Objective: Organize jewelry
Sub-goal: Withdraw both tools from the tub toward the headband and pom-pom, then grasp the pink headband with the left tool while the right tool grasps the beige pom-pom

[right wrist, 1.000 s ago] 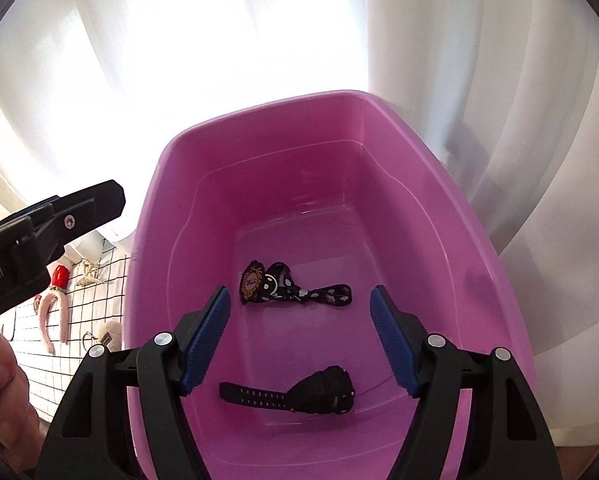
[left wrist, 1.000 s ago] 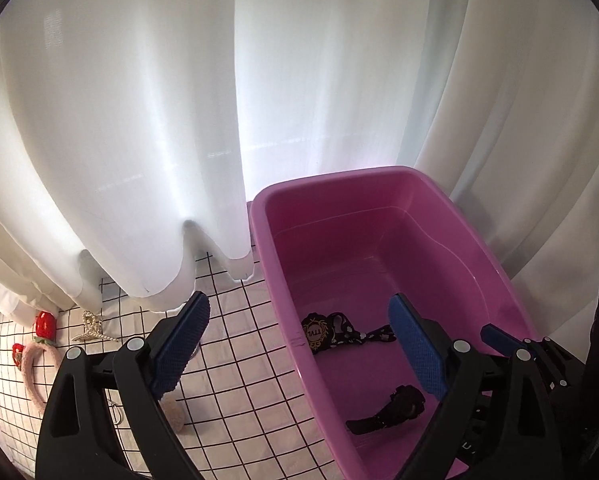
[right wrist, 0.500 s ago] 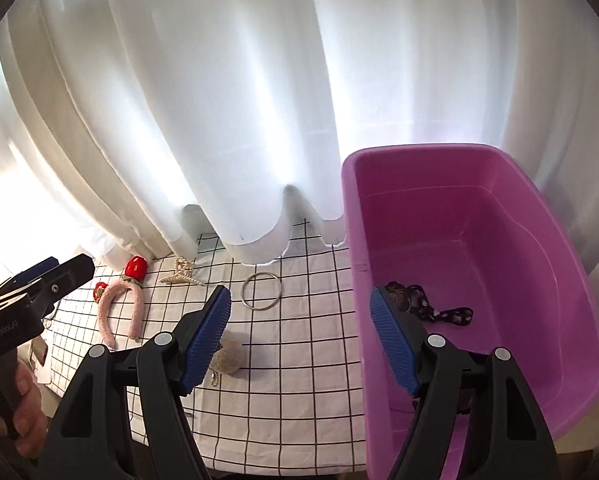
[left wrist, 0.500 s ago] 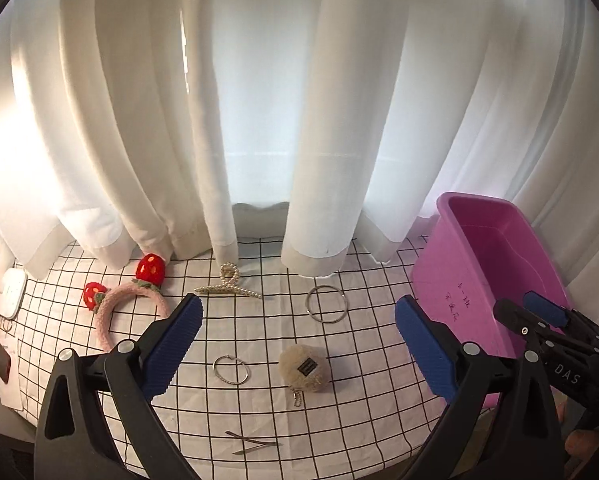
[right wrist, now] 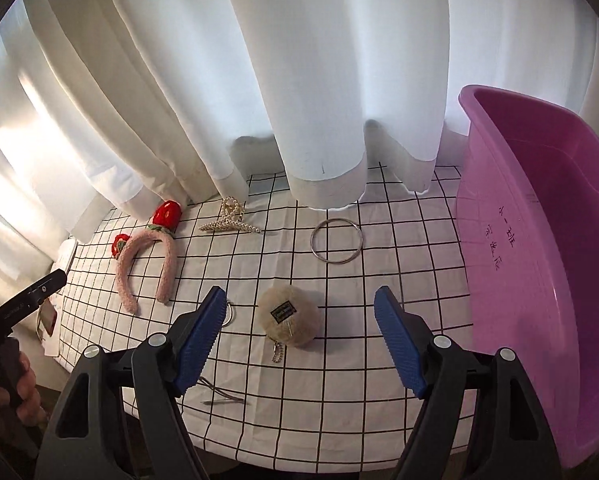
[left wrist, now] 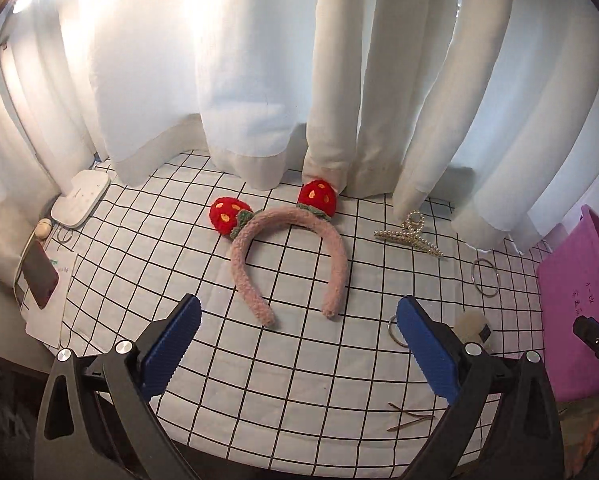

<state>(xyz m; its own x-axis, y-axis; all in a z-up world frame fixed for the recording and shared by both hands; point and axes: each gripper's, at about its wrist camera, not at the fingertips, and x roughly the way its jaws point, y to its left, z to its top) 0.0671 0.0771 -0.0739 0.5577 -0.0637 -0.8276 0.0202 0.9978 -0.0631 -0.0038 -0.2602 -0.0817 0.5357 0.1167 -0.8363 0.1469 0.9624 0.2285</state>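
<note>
My left gripper (left wrist: 297, 346) is open and empty, just short of a pink fuzzy headband with two red strawberries (left wrist: 287, 248). My right gripper (right wrist: 299, 332) is open and empty, with a beige pom-pom keychain (right wrist: 288, 315) lying between its fingers on the cloth. The headband also shows in the right wrist view (right wrist: 147, 258). A pearl hair claw (right wrist: 229, 220), a large silver bangle (right wrist: 336, 241) and a smaller ring (right wrist: 228, 314) lie on the checked cloth. The pink tub (right wrist: 539, 264) stands at the right; its inside is hidden.
White curtains (right wrist: 299, 80) hang along the back of the table. A thin hairpin (right wrist: 223, 396) lies near the front edge. In the left wrist view a white device (left wrist: 81, 198), a red phone (left wrist: 39, 276) and papers (left wrist: 49, 320) sit at the far left.
Both grippers have swung left, away from the pink tub and toward the items on the cloth. The left now faces the headband, the right the pom-pom. Both stayed open.
</note>
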